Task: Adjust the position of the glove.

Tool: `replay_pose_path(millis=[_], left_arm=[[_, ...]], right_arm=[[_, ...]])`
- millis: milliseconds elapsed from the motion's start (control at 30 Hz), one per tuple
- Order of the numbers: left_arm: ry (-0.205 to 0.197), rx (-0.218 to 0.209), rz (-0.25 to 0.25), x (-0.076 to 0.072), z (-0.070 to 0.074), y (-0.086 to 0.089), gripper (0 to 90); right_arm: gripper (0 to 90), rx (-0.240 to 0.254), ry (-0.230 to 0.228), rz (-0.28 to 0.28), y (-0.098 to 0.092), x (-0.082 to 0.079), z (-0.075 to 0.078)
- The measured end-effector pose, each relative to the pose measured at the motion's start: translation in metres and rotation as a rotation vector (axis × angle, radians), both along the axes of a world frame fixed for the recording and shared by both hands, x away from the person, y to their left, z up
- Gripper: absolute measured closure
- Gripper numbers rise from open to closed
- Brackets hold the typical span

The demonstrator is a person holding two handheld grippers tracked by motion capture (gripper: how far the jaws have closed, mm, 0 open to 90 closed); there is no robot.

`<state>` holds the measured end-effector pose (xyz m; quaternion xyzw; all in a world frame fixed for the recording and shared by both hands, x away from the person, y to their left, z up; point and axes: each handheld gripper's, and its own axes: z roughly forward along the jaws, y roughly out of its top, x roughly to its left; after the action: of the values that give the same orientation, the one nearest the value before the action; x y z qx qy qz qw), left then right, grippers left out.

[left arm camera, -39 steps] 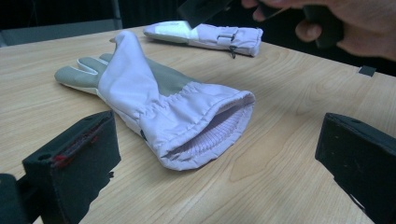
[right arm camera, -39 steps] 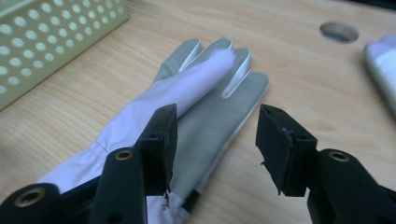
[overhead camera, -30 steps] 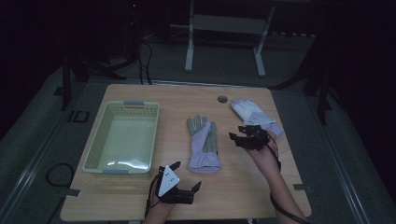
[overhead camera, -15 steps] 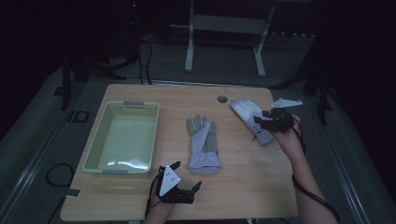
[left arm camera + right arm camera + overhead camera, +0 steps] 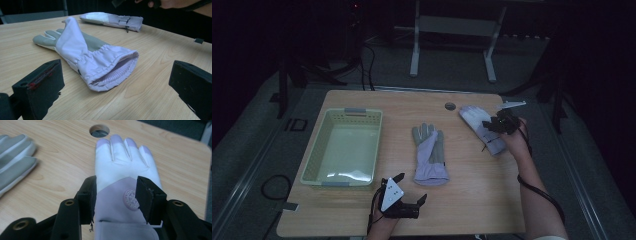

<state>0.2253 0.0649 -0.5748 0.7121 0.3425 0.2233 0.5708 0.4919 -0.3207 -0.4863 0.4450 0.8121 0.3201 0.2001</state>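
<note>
The right gripper [image 5: 116,200] is hovering half-spread over the far glove [image 5: 125,172]; the left gripper [image 5: 404,197] is waiting, jaws wide. Both gloves are lying on the bench [image 5: 362,215], the basket [image 5: 314,167] holding nothing yet.

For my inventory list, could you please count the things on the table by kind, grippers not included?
Lilac work gloves: 2, one at the table's middle, one under the right gripper
Pale green plastic basket: 1
Total: 3

Wooden table [image 5: 472,210] bears a green basket [image 5: 343,147]; two gloves, grey-palmed [image 5: 430,154] and white-backed [image 5: 479,127].
</note>
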Motion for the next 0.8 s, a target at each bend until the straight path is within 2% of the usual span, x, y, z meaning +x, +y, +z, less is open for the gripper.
replay_pose_path(millis=[100, 200, 267, 367, 400, 433, 567, 600, 667, 733, 767, 800], left_arm=[[-0.001, -0.005, 0.0, 0.0, 0.0, 0.0, 0.0], [0.002, -0.005, -0.001, -0.001, 0.0, 0.001, 0.0], [0.002, -0.007, 0.001, -0.001, 0.0, 0.001, 0.0], [0.005, -0.01, 0.004, 0.0, 0.0, 0.001, 0.0], [0.007, -0.009, 0.006, 0.0, 0.0, 0.001, 0.0], [0.005, -0.008, 0.005, 0.0, 0.0, 0.001, 0.0], [0.003, -0.007, 0.004, 0.0, 0.0, 0.001, 0.0], [0.004, -0.006, 0.004, 0.0, 0.0, 0.001, 0.0], [0.005, -0.006, 0.003, 0.0, 0.0, 0.001, 0.0], [0.006, -0.006, 0.002, 0.0, 0.0, 0.001, 0.0], [0.006, -0.006, 0.002, 0.0, 0.0, 0.001, 0.0], [0.006, -0.007, 0.004, 0.0, 0.0, 0.001, 0.0]], right_arm=[[49.0, -0.032, 0.032, -0.012, -0.004, 0.01, -0.008], [48.9, -0.072, 0.04, -0.014, -0.01, 0.015, -0.014], [48.4, -0.077, 0.055, -0.011, -0.013, 0.018, -0.017], [49.4, -0.075, 0.084, -0.012, -0.016, 0.021, -0.025], [51.2, -0.031, 0.112, -0.004, -0.018, 0.023, -0.032], [50.5, -0.018, 0.121, -0.007, -0.019, 0.023, -0.036], [49.7, -0.011, 0.129, -0.031, -0.019, 0.026, -0.045], [51.3, -0.014, 0.131, -0.027, -0.019, 0.026, -0.046], [61.3, -0.001, 0.15, -0.017, -0.018, 0.027, -0.046], [67.2, 0.003, 0.167, -0.027, -0.017, 0.027, -0.044], [67.2, 0.003, 0.167, -0.027, -0.017, 0.027, -0.044], [74.4, -0.008, 0.165, -0.04, -0.015, 0.024, -0.04]])
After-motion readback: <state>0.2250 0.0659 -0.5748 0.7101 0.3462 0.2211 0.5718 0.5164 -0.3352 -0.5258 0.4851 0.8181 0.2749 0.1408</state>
